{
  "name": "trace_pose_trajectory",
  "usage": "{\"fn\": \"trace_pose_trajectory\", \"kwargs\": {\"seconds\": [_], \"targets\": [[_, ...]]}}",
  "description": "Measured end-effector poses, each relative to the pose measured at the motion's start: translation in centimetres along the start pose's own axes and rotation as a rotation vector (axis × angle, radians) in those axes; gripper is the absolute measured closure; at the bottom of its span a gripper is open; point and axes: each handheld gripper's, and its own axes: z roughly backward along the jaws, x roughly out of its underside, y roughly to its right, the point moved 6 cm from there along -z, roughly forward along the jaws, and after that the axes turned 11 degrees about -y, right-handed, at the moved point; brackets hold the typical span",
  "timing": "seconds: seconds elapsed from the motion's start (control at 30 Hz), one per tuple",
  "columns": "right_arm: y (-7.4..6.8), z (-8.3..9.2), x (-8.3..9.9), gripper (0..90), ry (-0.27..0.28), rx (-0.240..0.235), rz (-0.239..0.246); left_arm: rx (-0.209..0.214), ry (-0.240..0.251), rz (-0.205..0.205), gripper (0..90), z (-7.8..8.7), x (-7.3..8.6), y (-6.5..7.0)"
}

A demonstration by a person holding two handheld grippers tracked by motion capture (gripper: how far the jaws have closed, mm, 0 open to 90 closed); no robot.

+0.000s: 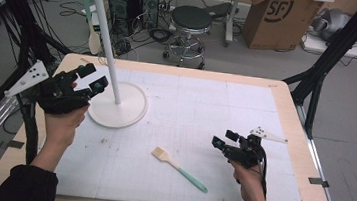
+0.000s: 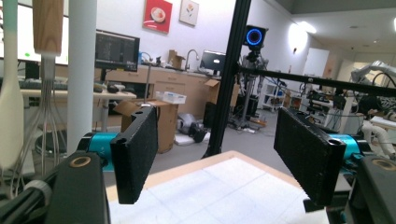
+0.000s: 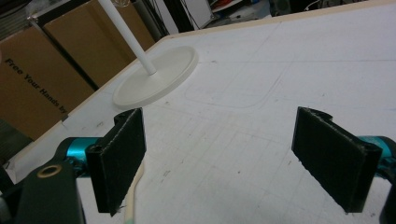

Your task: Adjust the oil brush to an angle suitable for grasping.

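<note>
The worktop (image 1: 286,112) carries a white hook stand (image 1: 116,99), with a spatula (image 1: 179,169) lying flat between stand and right gripper (image 1: 223,139). Both the right and left gripper (image 1: 92,78) are held spread, nothing between the jaws. The spatula's mint handle is best approached low and pinched squarely across.

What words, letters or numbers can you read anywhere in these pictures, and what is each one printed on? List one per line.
"SF": on the cardboard box on the floor beyond the table, high view.
"Free Your Hands b...": on the brown cardboard box beside the table, right gripper view; the end is cut off.
Dark monitor screen and the two wall pictures, left gripper view: too small and blurred to read.
</note>
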Motion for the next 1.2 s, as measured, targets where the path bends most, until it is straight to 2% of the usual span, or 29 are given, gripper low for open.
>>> {"fn": "trace_pose_trajectory", "kwargs": {"seconds": [0.2, 0.4, 0.57, 0.63, 0.87, 1.03, 1.1, 1.2], "targets": [[-0.1, 0.0, 0.0, 17.0, -0.004, 0.001, 0.001, -0.001, -0.023, 0.024, 30.9, 0.3, 2.8, 0.3], [-0.1, -0.1, 0.1, 17.0, -0.008, 0.003, 0.000, 0.001, -0.065, 0.028, 28.8, 0.5, 5.5, 0.6], [-0.2, -0.1, 0.1, 17.0, -0.005, 0.000, 0.005, -0.007, -0.073, 0.019, 25.7, 0.8, 6.6, 0.6], [-0.2, -0.1, 0.1, 17.0, -0.005, 0.000, 0.003, -0.011, -0.082, 0.029, 20.8, 0.8, 7.1, 0.3], [-0.3, -0.1, 0.1, 17.0, -0.007, -0.002, 0.002, -0.023, -0.112, 0.080, 20.0, 1.0, 8.7, -0.1], [-0.5, -0.2, 0.1, 17.0, -0.007, -0.004, 0.004, -0.030, -0.158, 0.094, 19.0, 0.9, 9.9, -0.2], [-0.4, -0.1, 0.1, 17.0, -0.006, -0.002, 0.008, -0.024, -0.157, 0.099, 19.0, 0.9, 10.2, -0.1], [-0.4, -0.1, 0.1, 17.0, -0.007, -0.002, 0.009, -0.023, -0.176, 0.079, 19.0, 1.0, 10.6, 0.1]]}}
